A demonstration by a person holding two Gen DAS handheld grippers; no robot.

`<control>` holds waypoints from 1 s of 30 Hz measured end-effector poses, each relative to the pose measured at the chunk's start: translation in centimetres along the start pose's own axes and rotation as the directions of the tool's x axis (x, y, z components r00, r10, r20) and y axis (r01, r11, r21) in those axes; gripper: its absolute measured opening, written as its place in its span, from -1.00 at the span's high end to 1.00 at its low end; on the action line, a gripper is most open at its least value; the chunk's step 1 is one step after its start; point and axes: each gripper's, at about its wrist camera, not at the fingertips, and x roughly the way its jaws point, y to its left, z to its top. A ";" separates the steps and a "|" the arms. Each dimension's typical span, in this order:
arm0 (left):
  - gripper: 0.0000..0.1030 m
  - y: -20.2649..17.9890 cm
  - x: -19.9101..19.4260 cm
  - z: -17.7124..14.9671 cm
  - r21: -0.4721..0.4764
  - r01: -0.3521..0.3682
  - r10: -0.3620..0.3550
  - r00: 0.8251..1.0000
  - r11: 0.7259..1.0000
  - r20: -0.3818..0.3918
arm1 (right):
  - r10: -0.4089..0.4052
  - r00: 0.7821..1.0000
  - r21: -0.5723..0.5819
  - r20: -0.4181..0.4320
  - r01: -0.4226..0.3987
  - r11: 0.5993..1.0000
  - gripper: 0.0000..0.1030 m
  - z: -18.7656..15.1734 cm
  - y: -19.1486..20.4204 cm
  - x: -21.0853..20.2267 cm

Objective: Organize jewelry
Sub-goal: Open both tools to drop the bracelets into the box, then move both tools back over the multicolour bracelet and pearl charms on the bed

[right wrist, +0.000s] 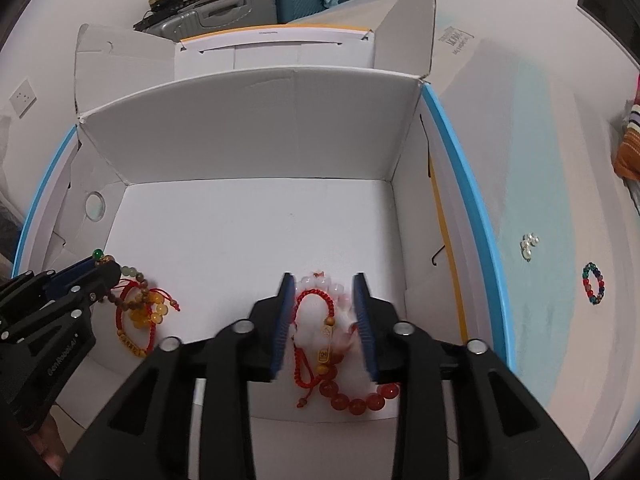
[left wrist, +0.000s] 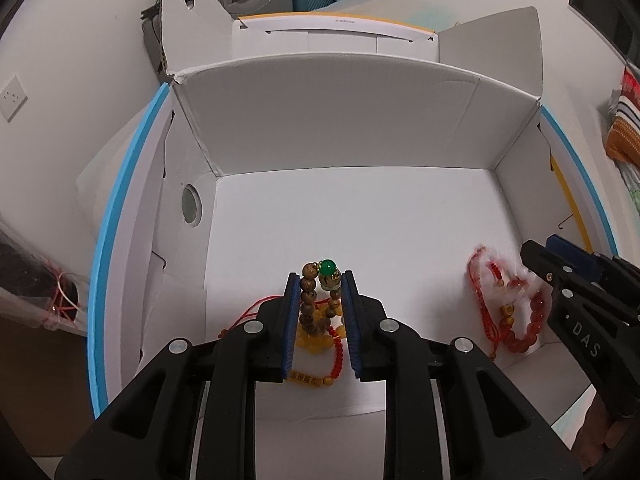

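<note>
A white cardboard box (left wrist: 360,216) holds the jewelry. My left gripper (left wrist: 320,280) is shut on a brown wooden bead bracelet (left wrist: 309,300) with a green bead (left wrist: 328,268), held over a yellow bead bracelet (left wrist: 316,340) and a red cord bracelet (left wrist: 338,360). The left gripper also shows in the right wrist view (right wrist: 100,268). My right gripper (right wrist: 324,284) is open over a red cord bracelet (right wrist: 316,300), a pale pink bead bracelet (right wrist: 332,286) and a red bead bracelet (right wrist: 360,400) on the box floor. The right gripper also shows in the left wrist view (left wrist: 532,254).
Outside the box on the right lie a multicoloured bead bracelet (right wrist: 594,283) and small pearl earrings (right wrist: 529,245) on the pale surface. The box flaps (right wrist: 408,20) stand up behind. Suitcases (right wrist: 240,8) stand at the back.
</note>
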 end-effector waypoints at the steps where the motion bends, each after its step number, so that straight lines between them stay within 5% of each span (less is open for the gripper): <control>1: 0.52 -0.1 0.0 0.1 0.001 0.000 0.000 1.000 1.000 0.001 | -0.002 1.000 0.002 0.007 0.002 1.000 0.14 0.0 0.0 -0.2; 6: -0.13 0.2 -1.5 0.2 -0.028 -0.003 0.005 0.999 1.000 0.048 | 0.017 0.999 0.006 0.048 -0.018 1.000 -0.24 0.1 -0.1 -1.8; 13: -0.50 -0.8 -3.6 0.5 -0.024 0.002 0.001 0.994 1.000 0.111 | -0.022 0.989 0.040 0.146 0.017 0.999 -0.79 0.2 -1.6 -5.2; 18: -0.84 -2.2 -5.2 0.7 -0.012 0.021 -0.019 0.987 1.000 0.161 | -0.061 0.981 0.078 0.182 0.047 0.996 -0.85 0.0 -3.7 -6.7; 30: -0.89 -8.7 -7.3 1.1 0.077 0.070 -0.084 0.975 0.995 0.205 | -0.125 0.967 0.167 0.222 0.088 0.982 -0.85 -1.5 -10.1 -10.0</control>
